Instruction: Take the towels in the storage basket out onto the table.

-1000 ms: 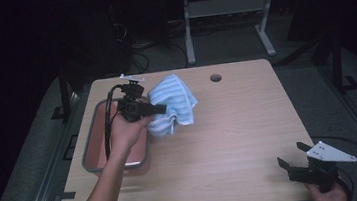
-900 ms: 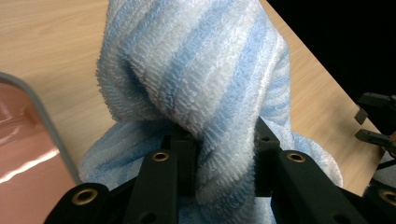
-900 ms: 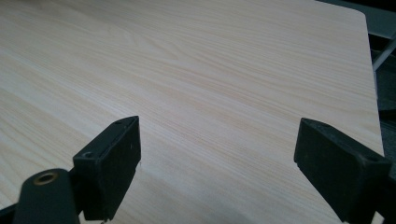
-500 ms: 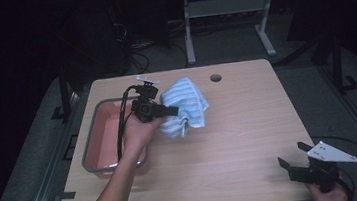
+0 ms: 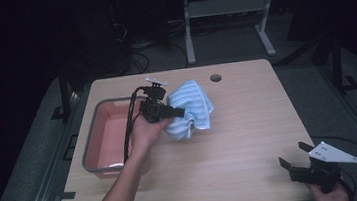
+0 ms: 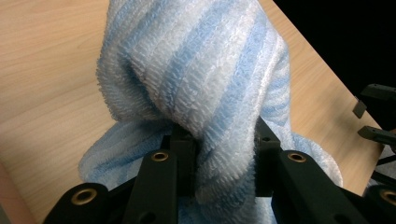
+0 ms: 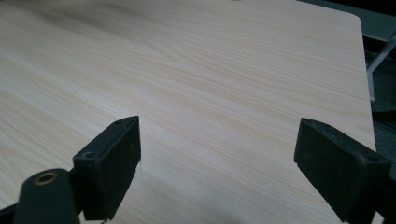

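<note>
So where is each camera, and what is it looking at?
High view: above the person's side, looking down on the table; both forearms and claws show.
Left gripper view: rides the left claw, looking at the towel it grips.
Right gripper view: rides the open right claw, facing bare table.
Shared: high and left views both show the towel.

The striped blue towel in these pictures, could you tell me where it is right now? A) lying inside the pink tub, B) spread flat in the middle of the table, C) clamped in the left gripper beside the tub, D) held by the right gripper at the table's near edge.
C: the left gripper is shut on a fold of the towel, bunched just right of the pink tub; the right gripper is open, holding nothing.
</note>
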